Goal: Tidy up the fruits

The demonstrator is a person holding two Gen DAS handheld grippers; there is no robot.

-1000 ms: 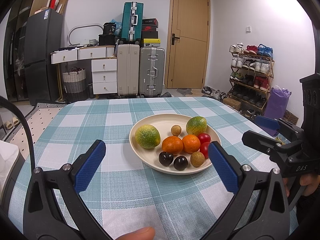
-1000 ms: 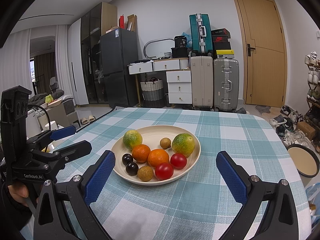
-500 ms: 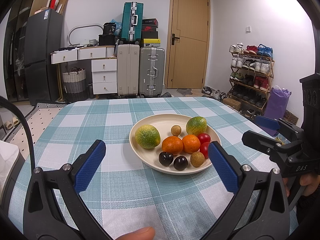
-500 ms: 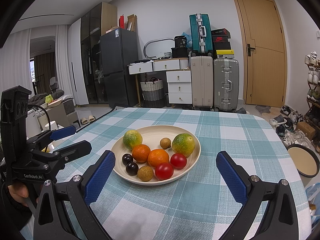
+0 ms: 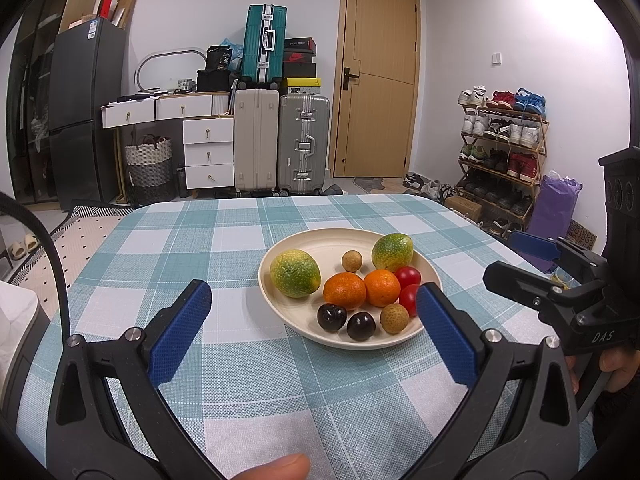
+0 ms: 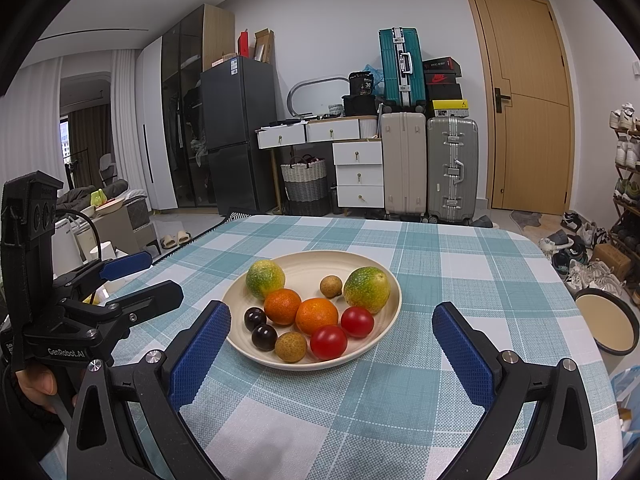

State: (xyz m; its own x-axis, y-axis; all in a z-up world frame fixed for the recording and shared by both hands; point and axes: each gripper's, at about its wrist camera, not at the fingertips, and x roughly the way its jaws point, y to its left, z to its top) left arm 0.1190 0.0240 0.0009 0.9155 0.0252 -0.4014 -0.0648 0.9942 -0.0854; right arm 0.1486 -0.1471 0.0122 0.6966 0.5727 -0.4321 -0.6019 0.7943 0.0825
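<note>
Left wrist view: left gripper (image 5: 313, 325) hovering low over the checked desk (image 5: 168, 248), fingers (image 5: 180, 330) spread wide, holding nothing. All fruits on the cream plate (image 5: 294, 312) mid-desk, sorted in pairs: green citrus (image 5: 295, 273) leftmost, dark plums (image 5: 332, 317), oranges (image 5: 344, 290), small brown fruits (image 5: 394, 319), red tomatoes (image 5: 408, 277). Right gripper (image 6: 330, 342) likewise released and empty, plate just ahead between its fingers. Fits either a finished sort or a mixed plate awaiting one; no particular move called for on this evidence. Second plate (image 6: 607, 326) off the desk's right edge.
</note>
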